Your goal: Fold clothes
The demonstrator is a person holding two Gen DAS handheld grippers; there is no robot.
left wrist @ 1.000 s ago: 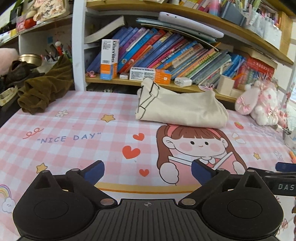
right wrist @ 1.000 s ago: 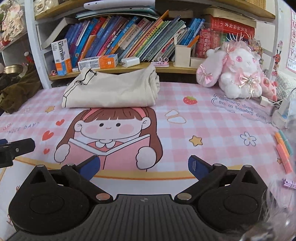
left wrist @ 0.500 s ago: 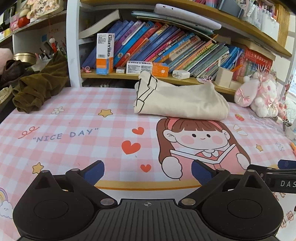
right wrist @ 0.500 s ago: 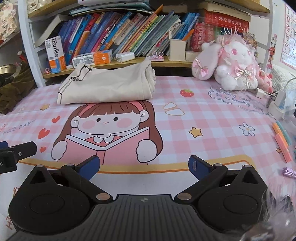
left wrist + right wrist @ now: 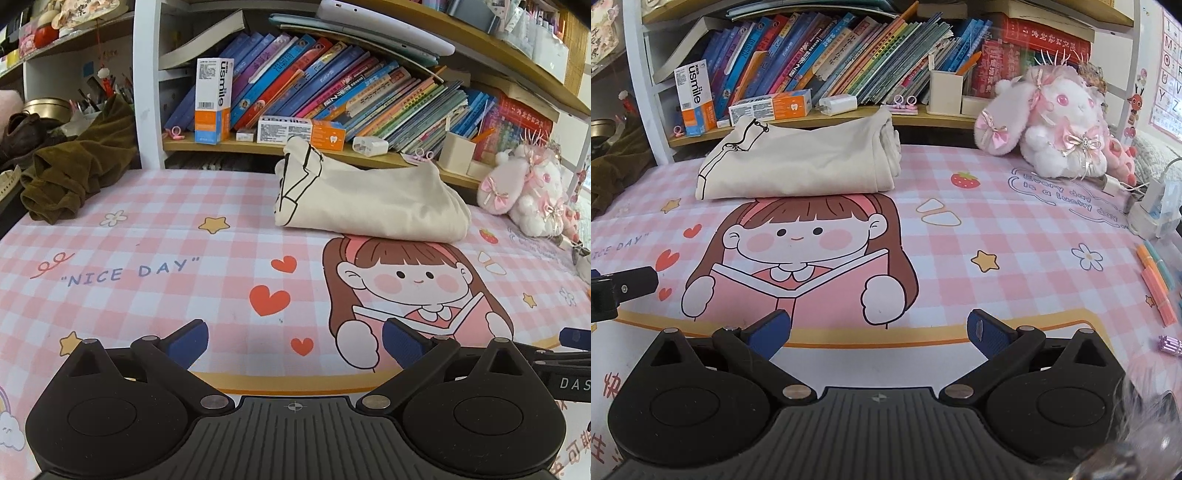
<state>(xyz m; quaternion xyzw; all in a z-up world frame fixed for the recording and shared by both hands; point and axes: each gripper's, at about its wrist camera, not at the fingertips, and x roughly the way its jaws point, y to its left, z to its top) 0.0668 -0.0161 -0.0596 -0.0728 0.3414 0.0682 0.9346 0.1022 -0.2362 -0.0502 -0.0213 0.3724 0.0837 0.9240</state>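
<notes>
Cream cloth, the folded garment (image 5: 373, 203), lies at the far edge of your pink checked mat (image 5: 147, 236), just in front of the bookshelf (image 5: 258, 146) and touching the top of the printed girl's hair. Your left gripper (image 5: 295, 338) is level and low over the near part of the mat, pointing toward the shelf, its blue pads (image 5: 188, 341) spread wide with nothing between them. Your right gripper (image 5: 879, 330) sits in the same pose beside it, also spread wide and empty, above the printed book. Both are well apart from the garment. Each gripper's tip shows at the edge of the other's view. Brown cloth (image 5: 77, 173) is heaped at the mat's far left corner. A plush rabbit (image 5: 1056, 122) sits at the far right; coloured pens (image 5: 1156, 284) lie along the right edge.
</notes>
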